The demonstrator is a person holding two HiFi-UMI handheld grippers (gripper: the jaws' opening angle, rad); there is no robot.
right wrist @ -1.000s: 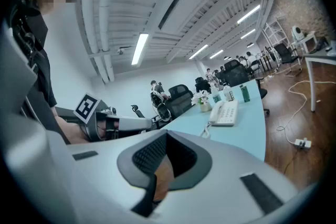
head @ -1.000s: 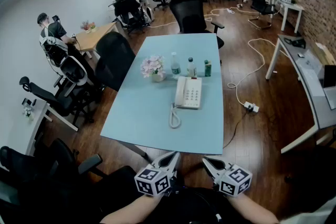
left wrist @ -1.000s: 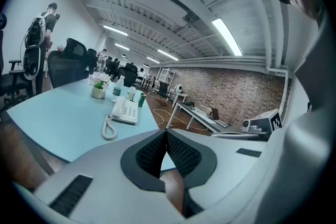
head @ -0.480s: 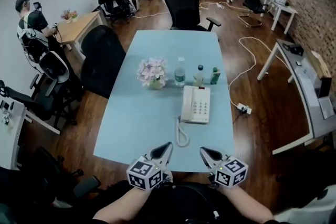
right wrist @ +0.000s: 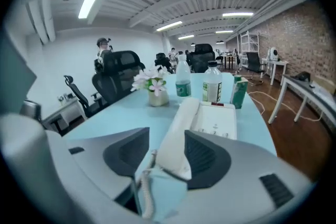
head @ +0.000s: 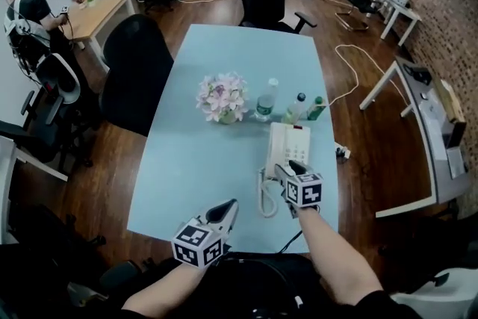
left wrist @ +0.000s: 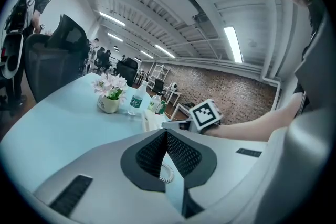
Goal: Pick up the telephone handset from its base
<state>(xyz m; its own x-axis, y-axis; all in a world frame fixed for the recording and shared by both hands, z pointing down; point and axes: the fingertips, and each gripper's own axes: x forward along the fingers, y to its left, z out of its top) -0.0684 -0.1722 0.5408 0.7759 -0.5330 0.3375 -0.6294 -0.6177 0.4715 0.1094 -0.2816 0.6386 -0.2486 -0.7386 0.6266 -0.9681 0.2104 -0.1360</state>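
The left gripper (head: 226, 209) hangs over the near edge of the table (head: 187, 160), its jaws clenched together on nothing. Farther in, the right gripper (head: 281, 171) points down at the phone with its jaws opening. The near end of the handset (right wrist: 178, 134) stands between them, and the pads do not look pressed on it yet. The handset lies in its cradle along the left side of the base (head: 296, 148), and the coiled cord (head: 263, 198) loops toward the near edge. Beyond the phone stand flowers (head: 222, 97) and bottles (head: 265, 101).

The step in hand looks like the final approach, with the grip not yet made. Next, the jaws likely need to settle lower around the handset's body and close squarely on it. A straight lift should then clear the cradle, with slack left in the cord so the base is not dragged.
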